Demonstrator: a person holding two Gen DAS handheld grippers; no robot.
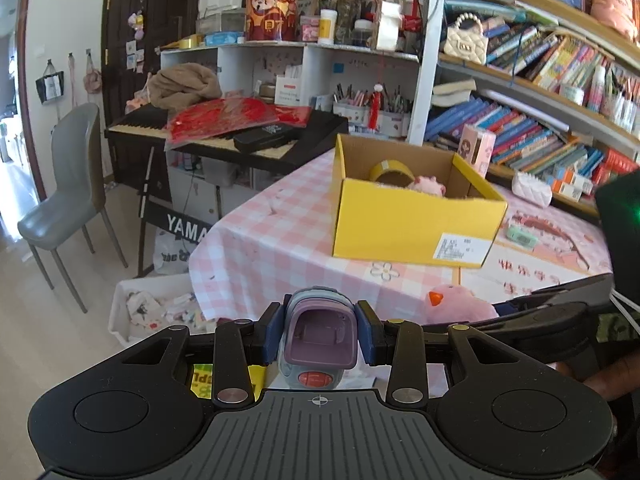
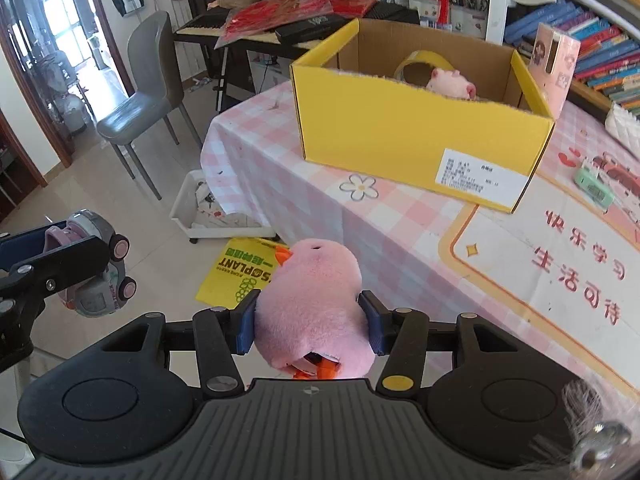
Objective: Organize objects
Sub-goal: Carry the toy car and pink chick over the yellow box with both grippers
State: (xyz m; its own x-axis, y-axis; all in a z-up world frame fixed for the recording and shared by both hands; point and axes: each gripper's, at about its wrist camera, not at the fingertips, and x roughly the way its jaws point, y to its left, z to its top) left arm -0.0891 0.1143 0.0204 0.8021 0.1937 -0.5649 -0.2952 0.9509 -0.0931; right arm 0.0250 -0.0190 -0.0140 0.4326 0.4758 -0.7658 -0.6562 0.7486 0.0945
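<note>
On the table (image 2: 400,240), yellow box (image 2: 400,132) holds tape roll (image 2: 416,66); my left gripper (image 1: 319,334) clamps toy car (image 1: 316,340), right gripper (image 2: 308,328) pink plush (image 2: 312,304).

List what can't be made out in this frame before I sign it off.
- Yellow box contents: both views show only a tape roll and a pink plush poking up; the front wall hides the rest.
- Box label: print too small to read.
- Pink plush chick in the right hand-held gripper: its underside is hidden by the gripper body.
- Toy car in the left hand-held gripper: left wrist view shows one end only.
</note>
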